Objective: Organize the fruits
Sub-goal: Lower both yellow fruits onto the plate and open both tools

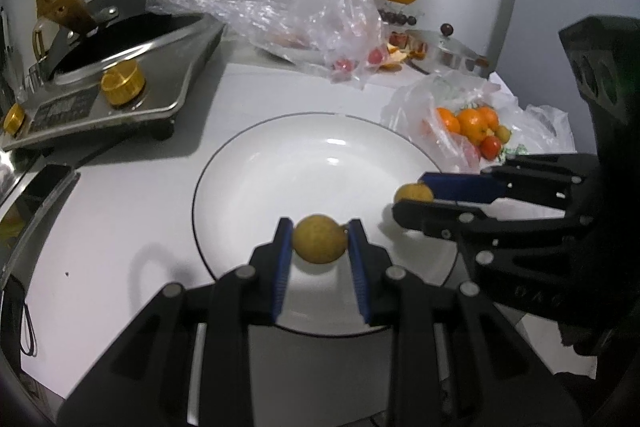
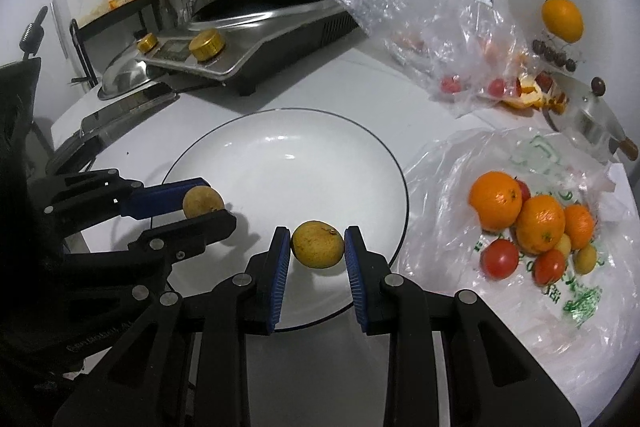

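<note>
L tongs (image 1: 319, 241) clenched on small yellow fruit (image 1: 319, 239), R tongs (image 2: 317, 243) same w/ another (image 2: 317, 244). Both over near rim of white plate (image 1: 280, 163), prob for drop-off. Rest of fruit in bag (image 2: 532, 223) on tabletop (image 1: 132, 211).

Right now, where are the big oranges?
In the right wrist view, the oranges sit on the right, piled on a plastic bag with the tomatoes, just right of the white plate.
</note>
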### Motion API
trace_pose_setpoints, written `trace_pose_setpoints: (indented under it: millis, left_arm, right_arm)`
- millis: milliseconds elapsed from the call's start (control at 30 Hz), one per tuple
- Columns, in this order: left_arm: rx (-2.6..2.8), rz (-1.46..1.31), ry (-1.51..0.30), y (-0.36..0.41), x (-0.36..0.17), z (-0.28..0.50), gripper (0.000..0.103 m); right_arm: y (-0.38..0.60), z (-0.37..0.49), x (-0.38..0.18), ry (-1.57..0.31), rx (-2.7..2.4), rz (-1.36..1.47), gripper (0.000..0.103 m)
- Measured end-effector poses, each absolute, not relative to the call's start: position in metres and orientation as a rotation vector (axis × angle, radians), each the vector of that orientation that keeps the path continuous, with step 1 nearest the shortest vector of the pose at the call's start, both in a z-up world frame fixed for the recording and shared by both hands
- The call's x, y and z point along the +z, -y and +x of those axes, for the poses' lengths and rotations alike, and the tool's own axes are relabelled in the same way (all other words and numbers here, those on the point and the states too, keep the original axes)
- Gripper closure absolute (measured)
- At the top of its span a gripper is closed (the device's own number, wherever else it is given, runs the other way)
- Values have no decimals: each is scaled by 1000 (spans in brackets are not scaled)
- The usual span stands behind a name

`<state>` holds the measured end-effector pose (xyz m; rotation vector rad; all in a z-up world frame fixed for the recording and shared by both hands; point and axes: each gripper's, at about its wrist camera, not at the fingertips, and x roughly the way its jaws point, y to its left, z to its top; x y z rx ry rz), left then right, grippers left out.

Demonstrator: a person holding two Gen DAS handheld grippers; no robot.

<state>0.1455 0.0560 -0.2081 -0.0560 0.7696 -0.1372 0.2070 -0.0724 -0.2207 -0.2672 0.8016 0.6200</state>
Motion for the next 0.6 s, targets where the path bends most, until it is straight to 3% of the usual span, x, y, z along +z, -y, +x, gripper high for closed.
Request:
trace_pose_setpoints:
  millis: [600]
  left_arm:
    - [-119,-78,-764,-60,-201,137,71]
  right_arm:
    - [70,199,-219,-807,625,-271,73]
